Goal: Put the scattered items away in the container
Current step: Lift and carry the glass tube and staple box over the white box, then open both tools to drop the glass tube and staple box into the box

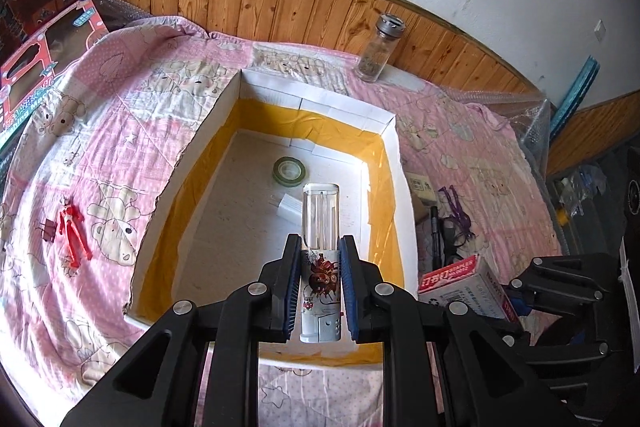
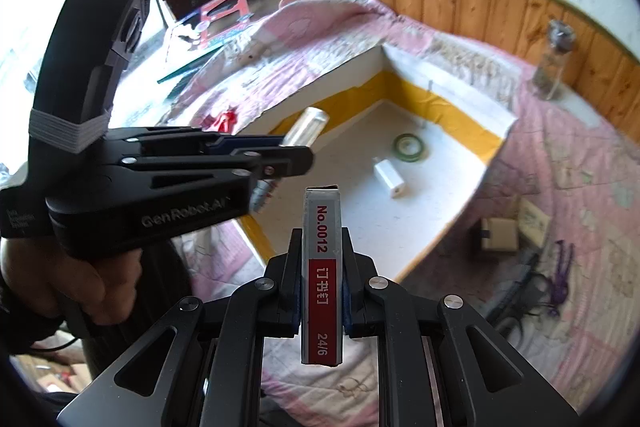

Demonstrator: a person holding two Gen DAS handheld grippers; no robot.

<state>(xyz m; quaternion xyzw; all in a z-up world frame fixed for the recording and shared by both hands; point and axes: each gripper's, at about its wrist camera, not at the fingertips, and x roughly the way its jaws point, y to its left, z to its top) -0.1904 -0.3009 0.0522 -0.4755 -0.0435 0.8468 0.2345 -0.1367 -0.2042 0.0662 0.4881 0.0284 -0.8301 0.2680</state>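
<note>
Yellow tape lines the inner walls of the white box [image 1: 394, 163], which sits open on a pink bear-print quilt [image 1: 72, 155]. Above its near end, the left gripper [image 1: 320, 267] is clenched on a clear plastic case [image 1: 322, 223] with a printed label, its transparent end pointing toward the far wall. Inside the box lie a green tape roll [image 1: 289, 171] and, just nearer, a white charger [image 1: 289, 207]. To the right, the right gripper [image 2: 322, 259] grasps a staple box [image 2: 322, 275] by its long sides, held over the quilt at the box's near right corner. On the quilt left of the box lies a red figure [image 1: 72, 231]; to the right are a black pen [image 1: 435, 235], a purple string [image 1: 456, 211] and a small cardboard carton [image 2: 500, 233]. A glass jar [image 1: 380, 49] stands at the far wooden panelling [image 1: 280, 3]. A hand [image 2: 96, 287] grips the left tool's handle.
</note>
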